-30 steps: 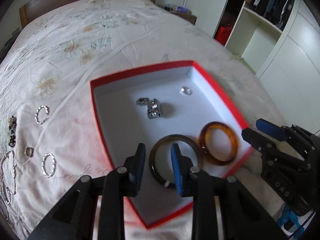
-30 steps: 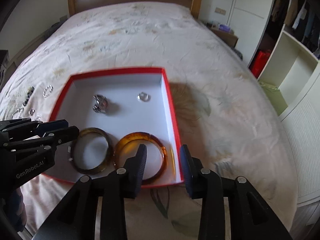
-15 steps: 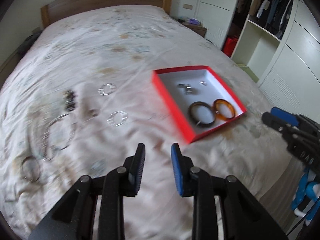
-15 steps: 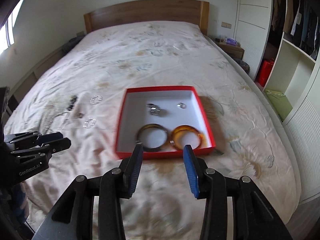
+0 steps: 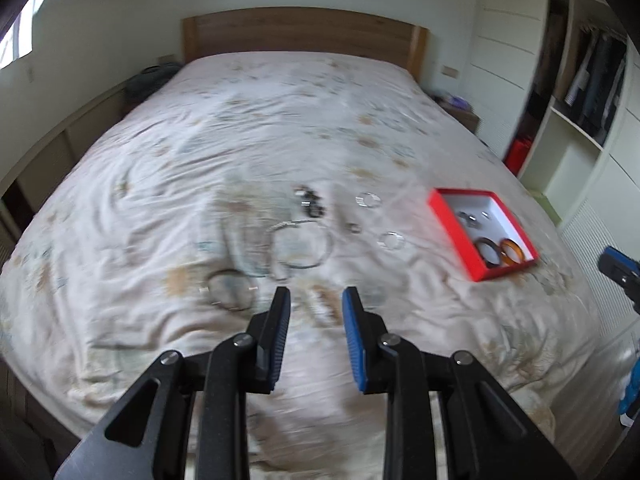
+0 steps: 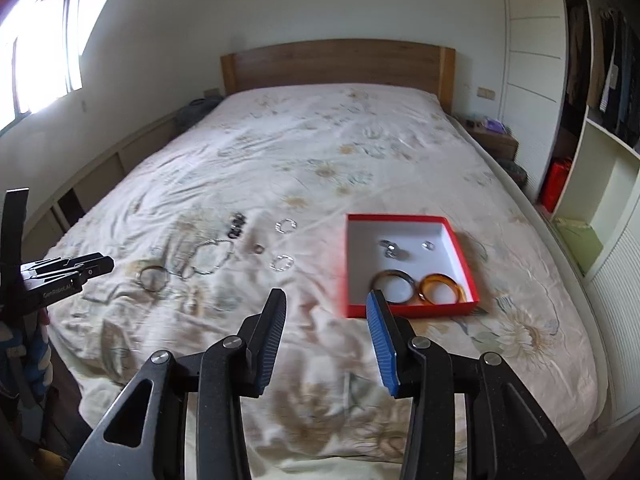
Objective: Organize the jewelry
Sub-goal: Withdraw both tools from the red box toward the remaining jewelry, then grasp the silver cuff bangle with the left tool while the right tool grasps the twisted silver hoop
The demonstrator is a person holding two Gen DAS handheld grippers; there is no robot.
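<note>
Wooden headboard (image 6: 338,66); window (image 6: 38,46); open wardrobe (image 6: 600,80).

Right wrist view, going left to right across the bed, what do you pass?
left gripper → bangle on the bedspread → looped chain necklace → two small silver hoops → red box holding a dark bangle, then an amber bangle.

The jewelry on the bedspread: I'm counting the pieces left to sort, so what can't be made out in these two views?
- Loose jewelry on the bedspread: motion blur in the left wrist view smears chains and rings together; no sure count.
- Small silver pieces in the red box: too small in both views to identify.
- Dark bangle: the right claw covers its near edge.
- Left claw: cut off by the right view's edge.
</note>
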